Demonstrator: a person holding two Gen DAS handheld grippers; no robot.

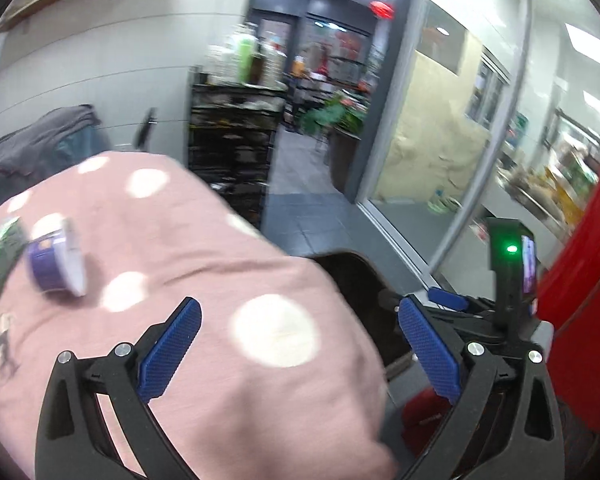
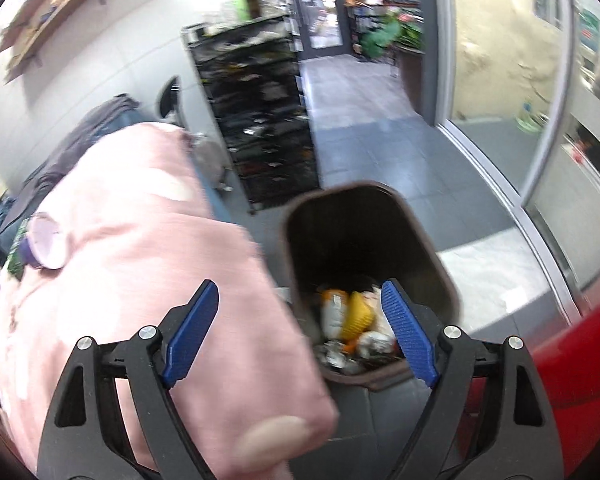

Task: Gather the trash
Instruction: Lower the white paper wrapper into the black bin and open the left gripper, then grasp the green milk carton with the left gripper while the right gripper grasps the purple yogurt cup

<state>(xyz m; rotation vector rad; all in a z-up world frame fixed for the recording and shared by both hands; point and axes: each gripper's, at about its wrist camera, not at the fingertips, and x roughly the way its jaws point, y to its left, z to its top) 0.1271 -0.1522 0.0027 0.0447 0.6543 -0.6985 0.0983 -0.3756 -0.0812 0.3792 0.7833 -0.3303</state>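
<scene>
Both tongs, left gripper (image 1: 300, 344) and right gripper (image 2: 302, 330), wide and empty. At left of frame, tipped purple plastic cup (image 1: 56, 260) on pink dotted cloth (image 1: 220, 248): likely to roll away if nudged.

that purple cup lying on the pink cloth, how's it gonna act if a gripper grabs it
The purple cup lies on its side on the pink cloth, so a nudge would probably roll it. It looks like a thin, empty tub: likely light, and apt to dent under a hard squeeze. The soft, wrinkled cloth may let it shift when touched.
</scene>
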